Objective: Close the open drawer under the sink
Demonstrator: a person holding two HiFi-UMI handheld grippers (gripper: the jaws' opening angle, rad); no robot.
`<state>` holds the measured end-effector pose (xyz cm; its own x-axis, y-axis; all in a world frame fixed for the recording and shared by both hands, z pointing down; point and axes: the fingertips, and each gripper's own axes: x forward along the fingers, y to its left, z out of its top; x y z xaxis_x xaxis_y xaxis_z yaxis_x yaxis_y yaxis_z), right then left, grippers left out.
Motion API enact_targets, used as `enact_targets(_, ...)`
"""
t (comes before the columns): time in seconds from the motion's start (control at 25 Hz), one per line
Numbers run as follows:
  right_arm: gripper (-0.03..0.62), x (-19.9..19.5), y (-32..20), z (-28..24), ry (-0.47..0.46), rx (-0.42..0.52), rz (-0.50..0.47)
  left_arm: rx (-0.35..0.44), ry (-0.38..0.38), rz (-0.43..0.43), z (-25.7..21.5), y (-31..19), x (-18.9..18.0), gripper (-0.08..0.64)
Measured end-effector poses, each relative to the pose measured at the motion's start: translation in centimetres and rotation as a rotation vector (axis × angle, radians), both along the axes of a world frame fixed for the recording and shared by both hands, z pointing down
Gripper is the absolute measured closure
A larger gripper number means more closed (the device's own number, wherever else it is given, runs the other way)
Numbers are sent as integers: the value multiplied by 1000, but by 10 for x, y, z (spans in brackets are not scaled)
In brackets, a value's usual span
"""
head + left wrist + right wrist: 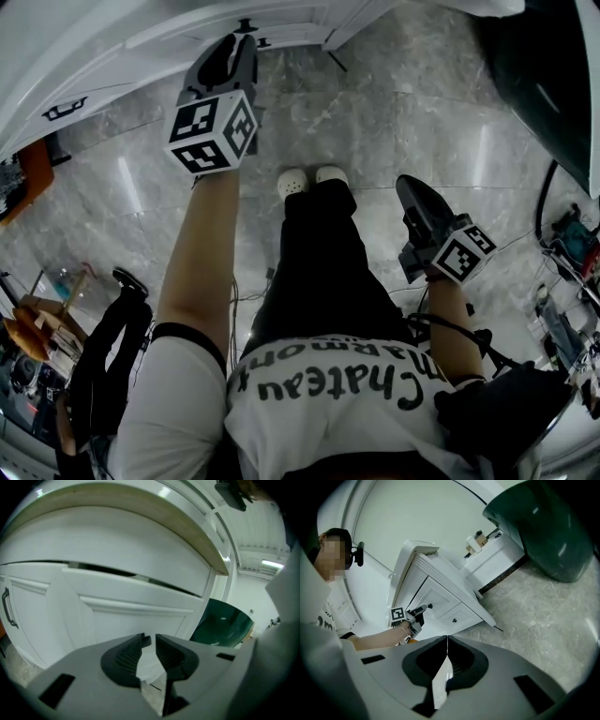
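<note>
The white vanity cabinet [141, 56] runs along the top of the head view. In the left gripper view its drawer front [140, 609] fills the picture close ahead, with a dark slit [117, 572] between its top edge and the countertop above. My left gripper [234, 47] is raised to the drawer, near a small black handle [246, 25]. Its jaws [149, 639] stand a little apart with nothing between them. My right gripper [405, 183] hangs lower at the right over the floor, away from the cabinet. Its fingertips [447, 638] meet and hold nothing.
A dark green tub [534, 66] stands right of the cabinet. A black door handle [5, 606] sits on the cabinet's left part. Boxes and orange clutter [28, 178] lie at the left, cables and tools [567, 239] at the right. My feet [309, 178] are on the grey marble floor.
</note>
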<state>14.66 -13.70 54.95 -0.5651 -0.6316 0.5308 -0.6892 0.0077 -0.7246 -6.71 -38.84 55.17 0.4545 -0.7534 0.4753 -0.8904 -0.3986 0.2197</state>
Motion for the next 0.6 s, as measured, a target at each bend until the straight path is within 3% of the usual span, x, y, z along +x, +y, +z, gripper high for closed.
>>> enact_targets(0.32,580,3,-13,-94,15,137,39,78,33,33,-98,23,3,480)
enact_targets(0.6,581,-2,-32,-191,-10,298,26,137,106,-13,-194,47,-4,503)
